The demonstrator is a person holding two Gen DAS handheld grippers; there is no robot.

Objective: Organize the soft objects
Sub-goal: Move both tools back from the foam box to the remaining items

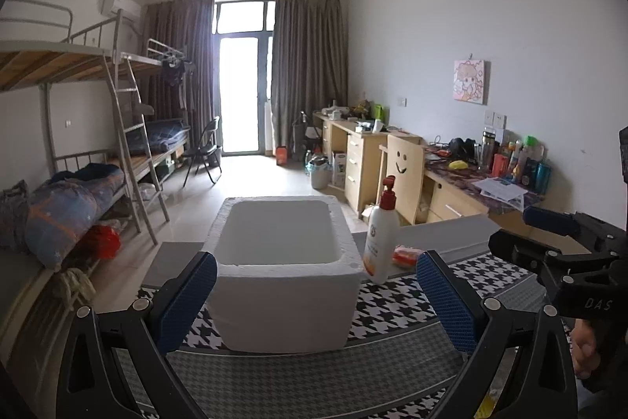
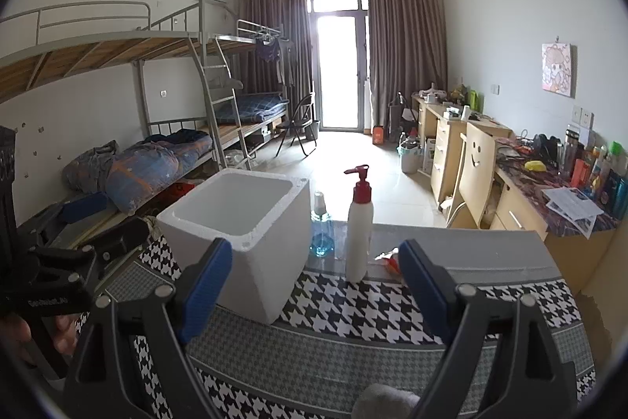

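Observation:
A white foam box [image 1: 282, 273] stands open and looks empty on the houndstooth tablecloth [image 1: 396, 305]; it also shows in the right wrist view [image 2: 239, 234]. My left gripper [image 1: 316, 297] is open and empty, its blue pads either side of the box's near wall. My right gripper [image 2: 314, 285] is open and empty, just right of the box. A grey soft object [image 2: 386, 399] lies at the bottom edge under the right gripper. A small orange packet [image 1: 406, 256] lies behind the pump bottle; it also shows in the right wrist view [image 2: 388, 260].
A white pump bottle with a red top [image 2: 359, 230] stands right of the box, also in the left wrist view [image 1: 382, 238]. A blue liquid bottle [image 2: 321, 226] stands behind it. Bunk beds [image 2: 157, 128] are on the left, desks [image 2: 510, 183] on the right.

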